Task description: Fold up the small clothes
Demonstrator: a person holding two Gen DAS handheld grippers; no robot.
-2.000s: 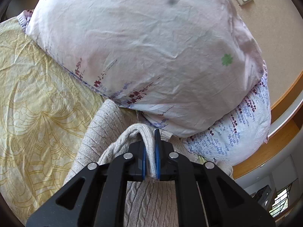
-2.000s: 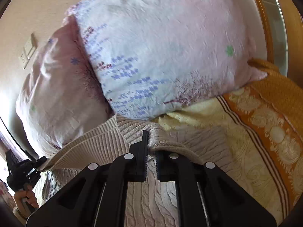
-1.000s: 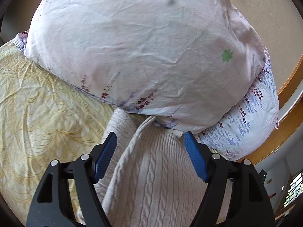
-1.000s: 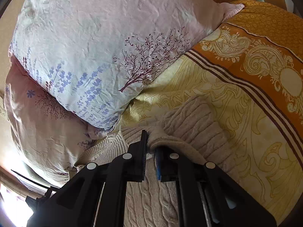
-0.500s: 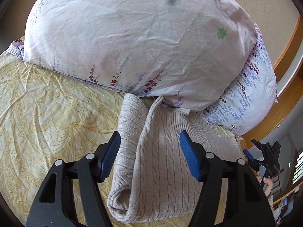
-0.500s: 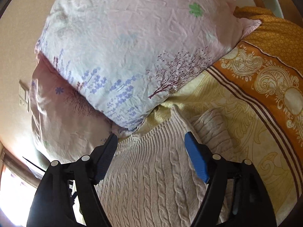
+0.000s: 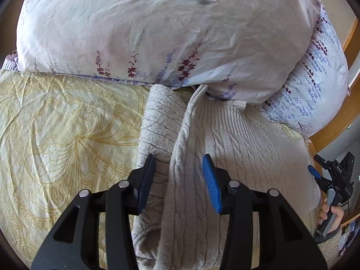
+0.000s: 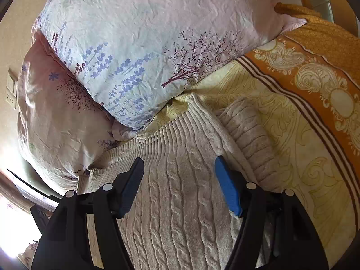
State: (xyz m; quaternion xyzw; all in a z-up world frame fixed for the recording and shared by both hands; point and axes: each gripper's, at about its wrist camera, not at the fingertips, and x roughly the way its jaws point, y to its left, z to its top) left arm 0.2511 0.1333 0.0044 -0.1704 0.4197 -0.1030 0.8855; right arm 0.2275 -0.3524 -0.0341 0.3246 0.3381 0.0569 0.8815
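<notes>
A beige cable-knit sweater (image 7: 243,139) lies flat on the yellow patterned bedspread (image 7: 67,135), its ribbed hem pushed up against two flowered pillows. The pink pillow (image 7: 157,29) leans over the top edge of the knit, and the blue-flowered pillow (image 8: 139,45) crowds the same edge from the other side, so the far end of the sweater is tucked partly under them. One sleeve (image 7: 157,121) is laid back along the sweater's left side as a long roll; another folded sleeve (image 8: 245,130) lies along its right side.

The left gripper (image 7: 178,180) hovers over the fold beside that rolled sleeve, jaws spread wide and holding nothing. The right gripper (image 8: 180,186) is likewise wide open and empty above the sweater's cabled front. An orange-bordered blanket (image 8: 315,72) covers the bed to the right, and a light switch (image 8: 11,87) sits on the wall behind the pillows.
</notes>
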